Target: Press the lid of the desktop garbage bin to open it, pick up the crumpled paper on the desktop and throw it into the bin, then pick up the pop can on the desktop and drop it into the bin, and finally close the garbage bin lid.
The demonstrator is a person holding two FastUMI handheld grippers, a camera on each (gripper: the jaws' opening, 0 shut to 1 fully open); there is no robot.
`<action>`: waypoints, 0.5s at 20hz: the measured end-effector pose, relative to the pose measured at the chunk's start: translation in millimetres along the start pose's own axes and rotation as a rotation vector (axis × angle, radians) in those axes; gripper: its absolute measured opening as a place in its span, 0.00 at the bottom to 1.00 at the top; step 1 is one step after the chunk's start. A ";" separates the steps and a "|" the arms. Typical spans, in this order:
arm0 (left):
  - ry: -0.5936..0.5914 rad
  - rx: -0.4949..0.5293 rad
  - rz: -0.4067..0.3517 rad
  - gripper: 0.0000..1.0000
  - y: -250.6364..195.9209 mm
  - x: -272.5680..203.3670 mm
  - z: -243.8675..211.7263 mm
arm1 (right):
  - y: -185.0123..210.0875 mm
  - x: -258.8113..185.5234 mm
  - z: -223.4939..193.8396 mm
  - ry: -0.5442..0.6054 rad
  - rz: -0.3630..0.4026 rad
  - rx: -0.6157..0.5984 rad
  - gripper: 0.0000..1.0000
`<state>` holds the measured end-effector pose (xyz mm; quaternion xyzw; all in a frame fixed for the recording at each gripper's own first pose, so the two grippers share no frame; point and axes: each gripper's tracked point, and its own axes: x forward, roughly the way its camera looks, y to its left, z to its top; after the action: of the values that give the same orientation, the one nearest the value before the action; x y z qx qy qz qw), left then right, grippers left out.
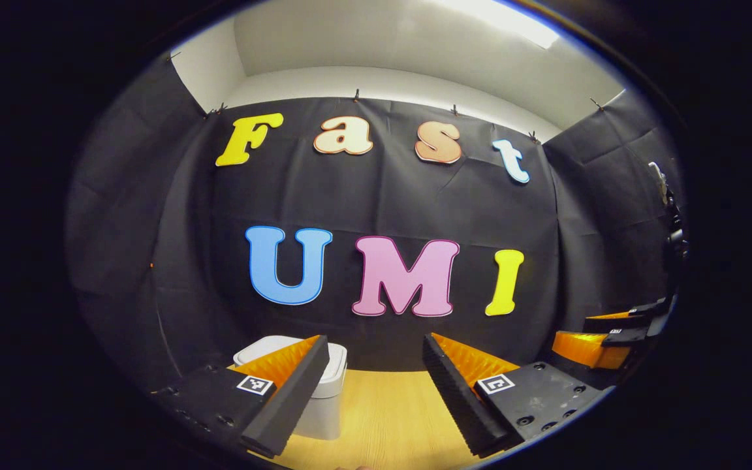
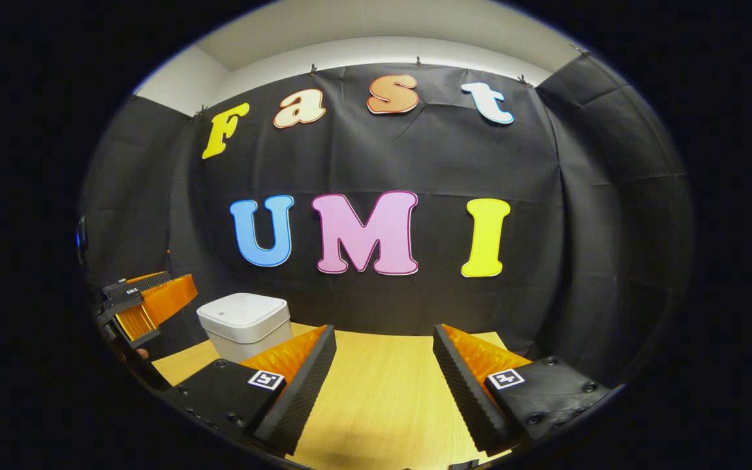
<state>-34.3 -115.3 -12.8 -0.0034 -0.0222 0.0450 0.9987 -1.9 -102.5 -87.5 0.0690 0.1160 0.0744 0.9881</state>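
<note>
Wooden desktop bare ahead; bin lid down; both grippers wide.

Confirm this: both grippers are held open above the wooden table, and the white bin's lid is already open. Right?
Not quite. The bin has its lid down, as the right gripper view shows. The rest holds: the left gripper and right gripper are open above the table.

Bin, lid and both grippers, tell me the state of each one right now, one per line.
Bin: upright on the wooden table, near the back wall.
Lid: closed, flat on the bin, nothing touching it.
Left gripper: open, holding nothing, raised above the table with the bin just beyond one finger.
Right gripper: open, holding nothing, raised above the table, the bin off to its left.
</note>
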 end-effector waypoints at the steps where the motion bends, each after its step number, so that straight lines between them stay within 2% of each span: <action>1: -0.006 0.010 -0.001 0.97 0.6 -1.9 2.8 | -1.6 0.2 -0.6 -0.001 -0.007 -0.003 0.96; 4: -0.019 0.045 -0.022 0.98 4.1 -3.3 6.3 | 0.4 0.1 4.5 -0.029 -0.030 -0.006 0.97; 10: -0.018 0.033 -0.074 0.98 14.8 -1.3 1.2 | 31.1 -2.5 7.6 -0.059 -0.038 -0.051 0.96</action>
<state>-37.0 -100.7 -11.7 0.0141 -0.0306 0.0085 0.9994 -6.5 -73.3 -74.9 0.0436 0.0861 0.0565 0.9937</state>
